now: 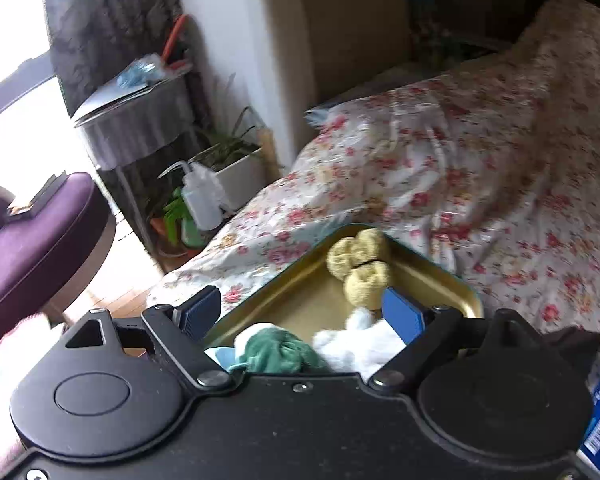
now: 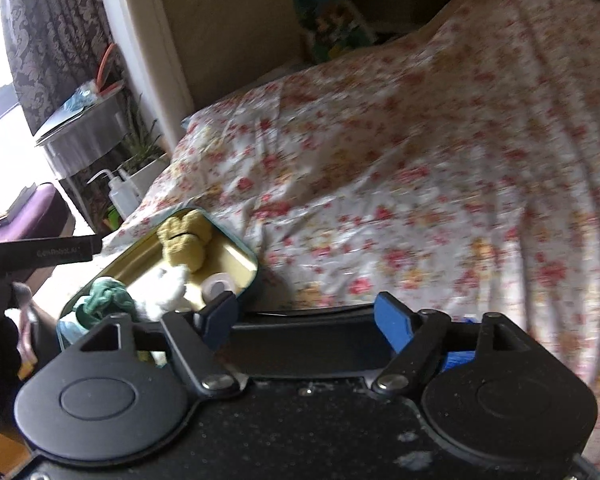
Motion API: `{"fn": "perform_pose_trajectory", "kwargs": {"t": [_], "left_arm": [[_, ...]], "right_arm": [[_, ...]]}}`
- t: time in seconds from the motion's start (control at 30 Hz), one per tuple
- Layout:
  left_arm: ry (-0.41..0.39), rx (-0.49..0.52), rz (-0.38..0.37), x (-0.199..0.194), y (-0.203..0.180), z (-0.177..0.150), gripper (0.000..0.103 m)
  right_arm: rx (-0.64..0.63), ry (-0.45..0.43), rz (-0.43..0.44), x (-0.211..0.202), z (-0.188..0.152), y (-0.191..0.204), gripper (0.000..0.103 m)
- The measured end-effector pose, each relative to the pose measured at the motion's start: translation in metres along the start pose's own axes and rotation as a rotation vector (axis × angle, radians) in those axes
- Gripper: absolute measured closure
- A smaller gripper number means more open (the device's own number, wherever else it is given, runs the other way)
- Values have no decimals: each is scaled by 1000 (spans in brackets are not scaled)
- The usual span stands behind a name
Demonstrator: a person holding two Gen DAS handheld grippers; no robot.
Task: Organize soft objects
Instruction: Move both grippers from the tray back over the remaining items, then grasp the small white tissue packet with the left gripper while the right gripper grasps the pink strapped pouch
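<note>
Both grippers, left (image 1: 303,312) and right (image 2: 307,318), we held with fingers spread, empty; yellow scrunchie (image 1: 357,266) lay lengthwise in the tin (image 1: 431,280) beyond our left fingers.

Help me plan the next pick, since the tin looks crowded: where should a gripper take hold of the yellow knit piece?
Grip the yellow knit piece at its narrow waist, where a dark band pinches it between two puffy lobes. Come from above: the tin wall blocks side approaches, and the white fluff lies close by.
</note>
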State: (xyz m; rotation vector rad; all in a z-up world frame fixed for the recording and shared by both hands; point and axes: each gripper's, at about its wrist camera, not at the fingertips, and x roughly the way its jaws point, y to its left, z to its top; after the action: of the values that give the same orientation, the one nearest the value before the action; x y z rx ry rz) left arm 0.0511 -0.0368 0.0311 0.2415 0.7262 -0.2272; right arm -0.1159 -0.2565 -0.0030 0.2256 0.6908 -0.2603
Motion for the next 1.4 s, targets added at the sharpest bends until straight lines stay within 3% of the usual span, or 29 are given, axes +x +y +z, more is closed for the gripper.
{"fn": "perform_pose_trajectory", "kwargs": {"t": [0.2, 0.43, 0.6, 0.7, 0.9, 0.97, 1.13, 1.4], "left_arm": [[-11, 85, -108, -18, -24, -5, 16], [15, 201, -242, -37, -60, -22, 16], [105, 239, -394, -50, -85, -45, 16], [136, 302, -445, -57, -100, -62, 16], [146, 451, -474, -67, -129, -93, 16], [175, 474, -507, -68, -136, -100, 16], [250, 508, -573, -67, -151, -115, 17], [305, 583, -595, -60, -173, -131, 18]], "right_arm": [[24, -52, -95, -36, -21, -35, 1], [96, -65, -160, -63, -54, -76, 0], [166, -55, -255, -68, -75, -99, 0], [196, -32, -301, -68, -85, -112, 0], [207, 94, -247, -56, -99, -132, 0], [173, 127, -225, -53, -99, -130, 0], [-52, 217, -266, -36, -103, -103, 1], [-203, 395, -200, -9, -106, -94, 6]]}}
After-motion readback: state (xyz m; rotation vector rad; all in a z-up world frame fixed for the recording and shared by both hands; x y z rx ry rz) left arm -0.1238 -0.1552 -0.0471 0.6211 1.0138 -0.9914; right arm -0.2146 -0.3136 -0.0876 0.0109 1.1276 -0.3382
